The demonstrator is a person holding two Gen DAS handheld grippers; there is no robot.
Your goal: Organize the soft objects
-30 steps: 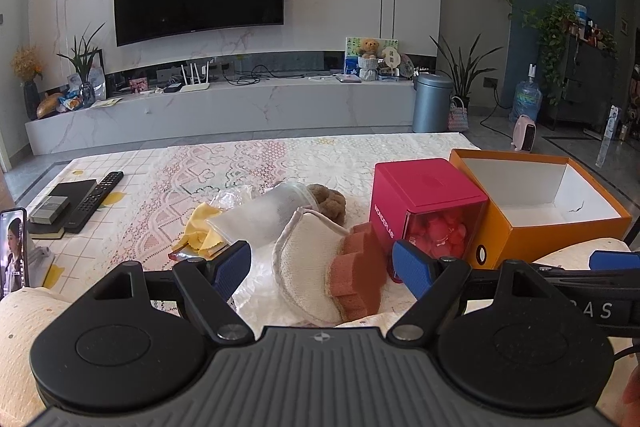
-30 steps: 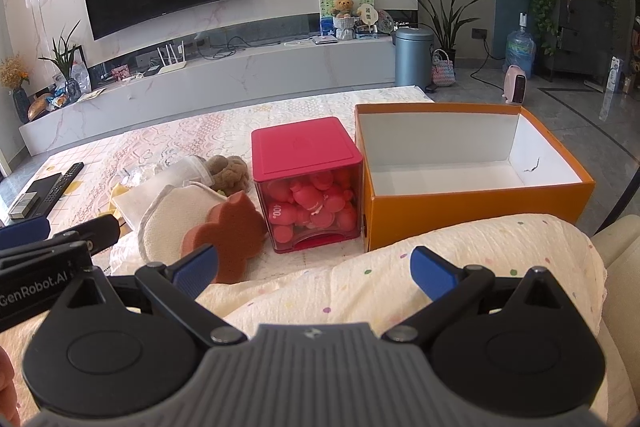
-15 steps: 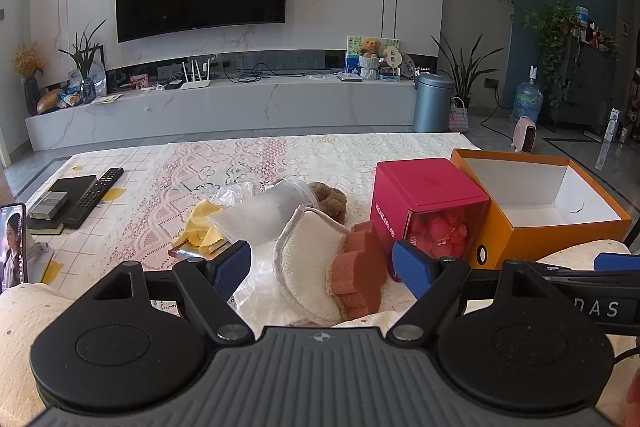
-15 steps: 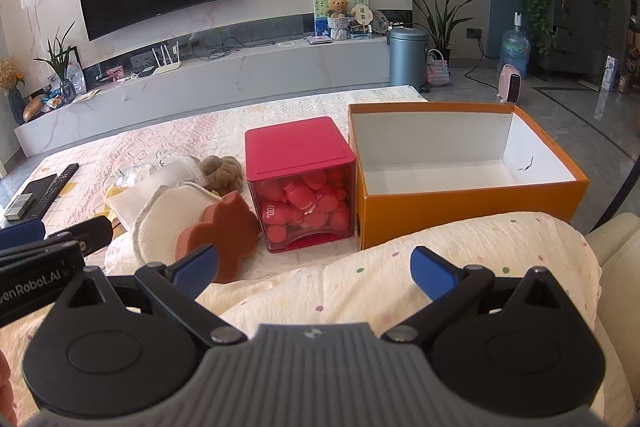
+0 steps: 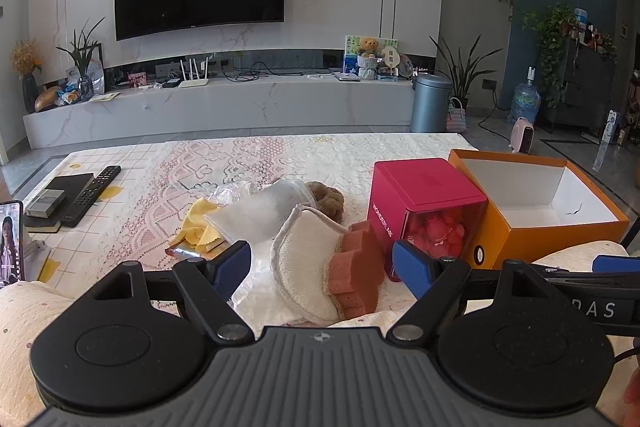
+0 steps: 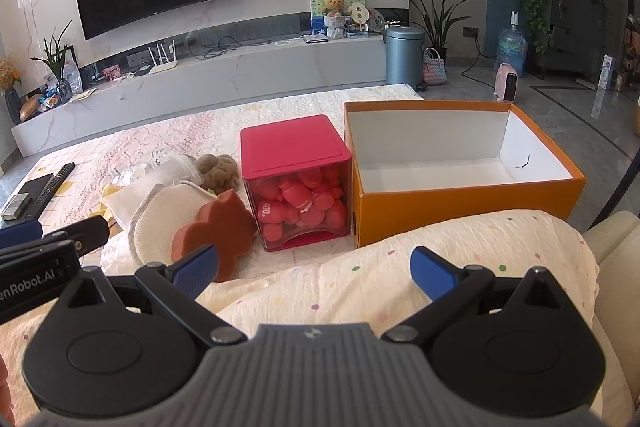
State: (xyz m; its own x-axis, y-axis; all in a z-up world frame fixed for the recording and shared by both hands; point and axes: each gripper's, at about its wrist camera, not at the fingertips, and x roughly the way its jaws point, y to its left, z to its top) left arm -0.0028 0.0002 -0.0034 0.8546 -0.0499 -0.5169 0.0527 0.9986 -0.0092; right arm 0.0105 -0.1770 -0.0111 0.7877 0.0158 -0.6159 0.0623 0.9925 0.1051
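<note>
— Left gripper point(image 5: 322, 265)?
— Held low at the near edge of the counter point(image 5: 160, 179), blue fingers point(image 5: 232, 263) spread wide, nothing between them. Aimed at the pile of soft things just ahead.

— And the right gripper point(image 6: 314, 267)?
— Same again: fingers point(image 6: 434, 273) parted and empty, hovering over a dotted cream cushion point(image 6: 400, 267) in the foreground. Left tool's tip visible at the left edge of that view.

— Where's the pile?
— Left of the pink box point(image 6: 296, 183), on the lace-patterned cloth. Nearest: an orange-brown flower-shaped sponge point(image 5: 354, 267) standing on edge, leaning against a round cream pad point(image 5: 304, 259) with a stitched rim. Behind those, a white mesh pouch point(image 5: 256, 215) lying on its side, a brown loofah ball point(image 5: 326, 199) tucked at its far end, a yellow cloth point(image 5: 196, 227) and some crinkled clear plastic point(image 5: 228, 193) to the left.

— Containers?
— Pink-lidded box with clear walls, full of small pink pieces, touching or almost touching the sponge. Just right of it, an open orange box point(image 6: 460, 203) with a white inside – nothing in it but a small dark mark on the floor.

— Anything else on the counter?
— Far left: a black remote point(image 5: 94, 191) beside a dark book with a small grey box on top, well apart from the pile – plus a phone point(image 5: 10, 243) standing upright at the frame's edge
</note>
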